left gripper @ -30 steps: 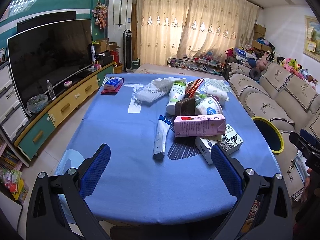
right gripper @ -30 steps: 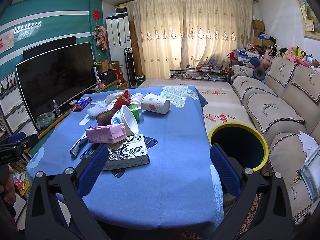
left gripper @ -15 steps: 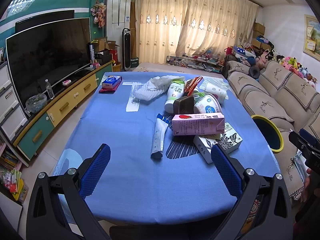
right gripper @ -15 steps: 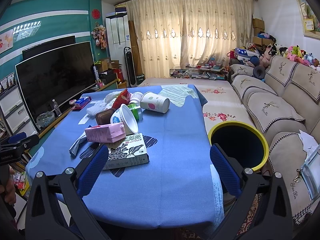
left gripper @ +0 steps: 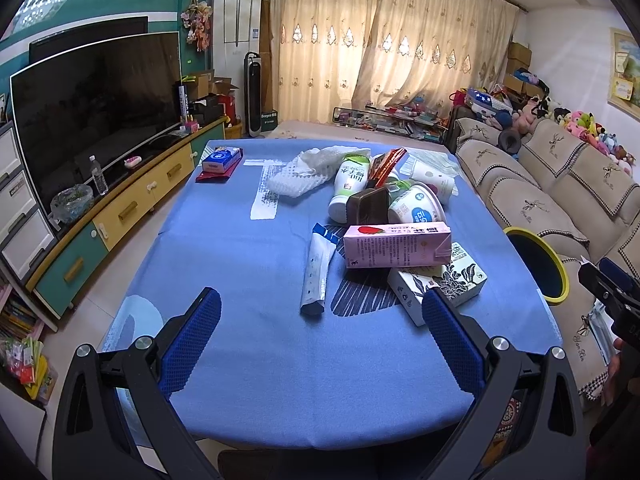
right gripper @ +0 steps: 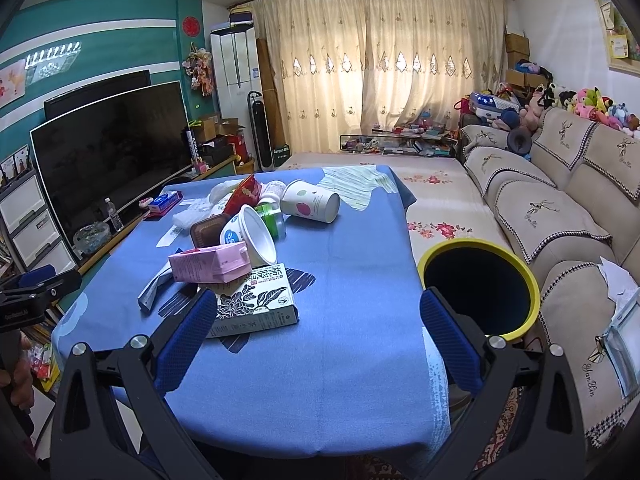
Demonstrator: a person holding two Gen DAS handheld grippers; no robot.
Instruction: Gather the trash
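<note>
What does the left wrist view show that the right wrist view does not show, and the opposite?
Only the left wrist view shows the whole toothpaste tube. Only the right wrist view shows the full mouth of the yellow-rimmed bin and the white cup's open inside. Both share the pink carton lying on the floral box, and open, empty tongs.

— I'm seeing matt blue cloth covering the table (left gripper: 248, 280), and a glossy pink paper carton (left gripper: 396, 244).
— I'm noting textured blue rubbery pads (right gripper: 448, 336), and a shiny yellow-rimmed plastic bin (right gripper: 480, 246).
</note>
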